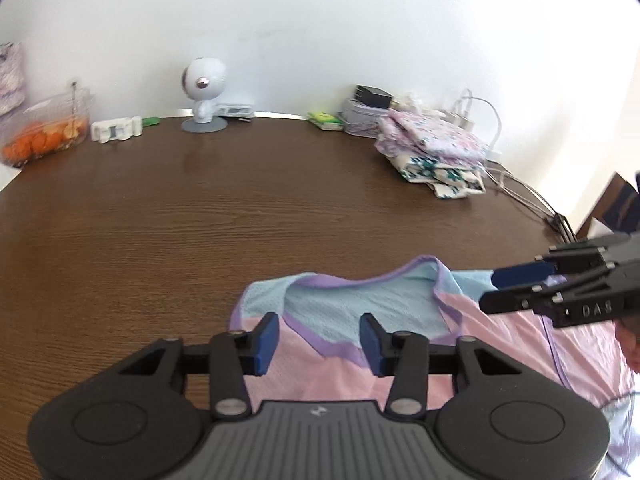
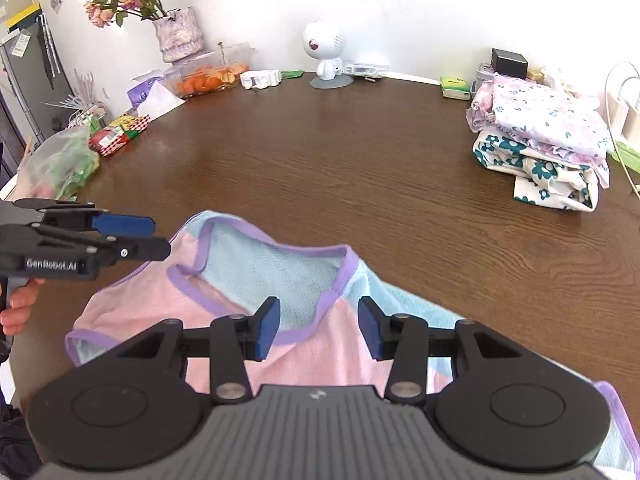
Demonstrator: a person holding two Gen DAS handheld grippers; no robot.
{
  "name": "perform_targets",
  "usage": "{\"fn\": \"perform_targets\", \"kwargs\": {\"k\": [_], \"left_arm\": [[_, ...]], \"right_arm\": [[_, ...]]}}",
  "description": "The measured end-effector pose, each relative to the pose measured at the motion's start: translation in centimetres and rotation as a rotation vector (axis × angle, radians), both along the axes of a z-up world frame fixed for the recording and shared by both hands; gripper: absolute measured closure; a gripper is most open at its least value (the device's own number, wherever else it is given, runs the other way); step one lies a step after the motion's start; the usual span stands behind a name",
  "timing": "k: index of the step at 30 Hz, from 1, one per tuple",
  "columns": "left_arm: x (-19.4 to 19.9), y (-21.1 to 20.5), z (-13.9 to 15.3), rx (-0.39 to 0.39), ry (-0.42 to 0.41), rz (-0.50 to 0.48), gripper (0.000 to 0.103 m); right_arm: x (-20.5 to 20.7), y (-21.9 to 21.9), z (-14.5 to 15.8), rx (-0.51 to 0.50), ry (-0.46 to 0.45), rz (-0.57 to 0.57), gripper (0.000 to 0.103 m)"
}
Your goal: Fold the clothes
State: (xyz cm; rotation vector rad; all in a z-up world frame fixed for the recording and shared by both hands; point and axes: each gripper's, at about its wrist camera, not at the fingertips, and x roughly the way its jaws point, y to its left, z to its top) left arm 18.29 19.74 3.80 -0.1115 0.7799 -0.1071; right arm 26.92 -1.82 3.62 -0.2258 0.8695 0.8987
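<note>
Pink shirt beneath both grippers' parted jaws.

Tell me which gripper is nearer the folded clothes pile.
Right. The right gripper hovers over the shirt on the pile's side; the left gripper is on the far side of the shirt from the pile.

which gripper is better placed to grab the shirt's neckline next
Probably the right gripper: its open jaws straddle the purple collar of the shirt. The left gripper, also open, sits over collar and shoulder.
</note>
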Motion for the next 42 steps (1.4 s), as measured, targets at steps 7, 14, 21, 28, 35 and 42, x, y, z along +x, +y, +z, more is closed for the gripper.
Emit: {"fn": "perform_targets", "kwargs": {"k": [7,14,21,28,35,42], "left_arm": [[0.7,-1.9,-3.5,0.105,0.072,0.025,0.091],[0.0,-0.6,-2.9,0.032,0.029,0.072,0.059],[-2.3,-0.3,-1.9,-0.003,-0.027,0.160,0.035],[-10.2,-3.5,-0.4,-0.012,-0.160,0.128,0.008],[-15.8,-9.9,-2.5,-0.064,-0.175,0.009,0.002],[-17.0,-13.7,-4.1,-0.018,-0.129,-0.065,0.002]], "right_arm": [[-3.2,-0.7,-1.2,-0.029,0.025,0.042,0.056],[-6.0,-4.8,-1.6,-0.005,0.037,0.035,0.049],[-8.4,-12.7,-0.5,0.121,0.007,-0.090,0.028],[-13.5,-21.4,0.3,0.195,-0.118,-0.243,0.000],[-17.2,-24.7,-2.4,0.213,-0.147,-0.343,0.000],[-18.6,-25.5,-4.4,0.256,-0.120,-0.329,0.000]]}}
